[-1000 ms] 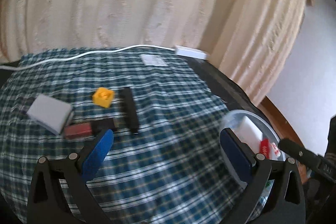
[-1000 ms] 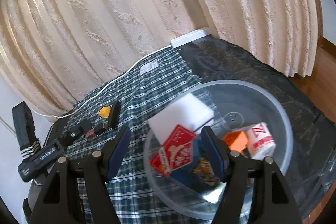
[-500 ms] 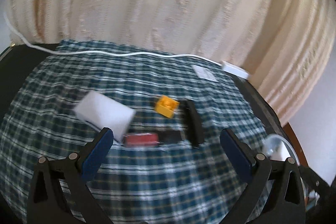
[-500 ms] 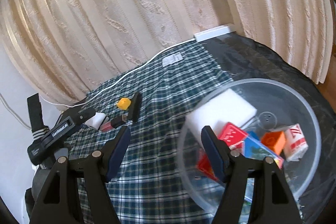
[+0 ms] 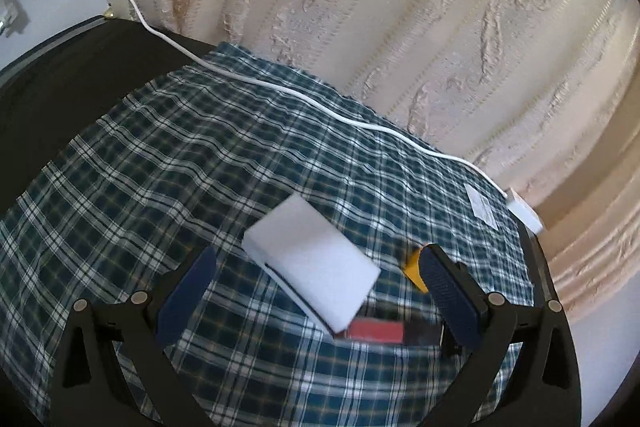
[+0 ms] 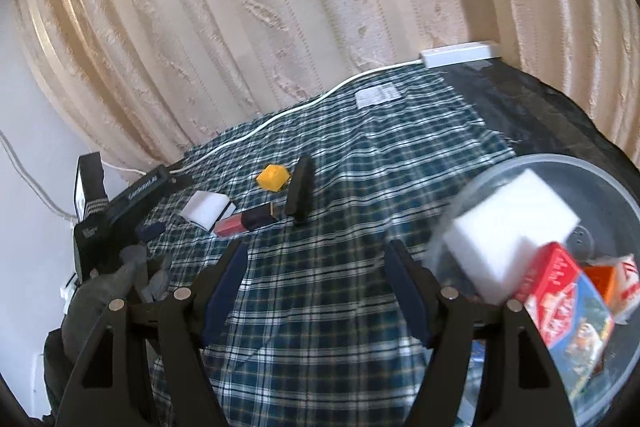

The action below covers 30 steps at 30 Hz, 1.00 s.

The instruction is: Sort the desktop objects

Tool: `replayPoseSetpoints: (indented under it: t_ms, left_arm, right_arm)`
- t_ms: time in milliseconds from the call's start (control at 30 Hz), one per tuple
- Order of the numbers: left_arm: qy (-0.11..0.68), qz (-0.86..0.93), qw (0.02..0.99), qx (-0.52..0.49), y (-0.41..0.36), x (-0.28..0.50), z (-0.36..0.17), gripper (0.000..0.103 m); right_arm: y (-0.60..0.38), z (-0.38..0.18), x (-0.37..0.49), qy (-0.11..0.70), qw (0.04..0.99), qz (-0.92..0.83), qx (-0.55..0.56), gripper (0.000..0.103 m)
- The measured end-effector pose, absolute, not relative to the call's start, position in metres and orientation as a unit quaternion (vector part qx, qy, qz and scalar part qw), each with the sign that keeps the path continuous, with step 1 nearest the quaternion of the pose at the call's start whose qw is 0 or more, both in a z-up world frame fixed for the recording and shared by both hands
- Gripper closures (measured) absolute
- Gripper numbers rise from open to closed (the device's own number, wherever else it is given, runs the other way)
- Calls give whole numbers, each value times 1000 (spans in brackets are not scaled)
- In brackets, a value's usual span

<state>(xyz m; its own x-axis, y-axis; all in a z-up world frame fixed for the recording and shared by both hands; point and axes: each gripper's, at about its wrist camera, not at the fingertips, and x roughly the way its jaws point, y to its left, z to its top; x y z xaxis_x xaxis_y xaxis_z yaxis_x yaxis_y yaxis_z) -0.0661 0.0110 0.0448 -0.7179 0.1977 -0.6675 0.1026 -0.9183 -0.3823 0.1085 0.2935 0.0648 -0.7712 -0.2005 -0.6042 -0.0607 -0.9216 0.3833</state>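
Observation:
A white sponge block [image 5: 312, 271] lies on the checked cloth [image 5: 160, 163], seen between the wide-apart fingers of my left gripper [image 5: 316, 255], which do not touch it. Beside it are a red tube [image 5: 376, 331] and a yellow block [image 5: 414, 269], half hidden by the right finger. My right gripper [image 6: 317, 249] is open over bare cloth with nothing in it. Beyond it lie the yellow block [image 6: 273, 177], a black bar [image 6: 300, 195], the red tube [image 6: 240, 223] and the sponge [image 6: 206, 209]. The left gripper [image 6: 150, 229] shows at the left.
A clear plastic bowl [image 6: 600, 163] at the right holds another white sponge [image 6: 512, 227], a red box [image 6: 560, 287], an orange block [image 6: 600, 279] and a small packet. A white cable [image 5: 320, 103] and power strip [image 6: 460, 53] run along the curtain. A gloved hand [image 6: 120, 279] holds the left gripper.
The left gripper has swung left and closer, so the sponge now sits between its fingers. The right gripper has drawn left away from the bowl, leaving the red box inside it.

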Motion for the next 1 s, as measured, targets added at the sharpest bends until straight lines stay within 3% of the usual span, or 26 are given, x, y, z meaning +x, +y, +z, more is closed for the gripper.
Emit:
replayPoseSetpoints:
  t_ms: [567, 1000]
  left_arm:
    - [-196, 899, -13, -391, 19, -97, 26, 0]
    - [-116, 889, -67, -439, 38, -122, 6, 0]
  right_arm:
    - [275, 46, 71, -186, 55, -913, 360, 28]
    - [275, 38, 64, -191, 53, -908, 370, 28]
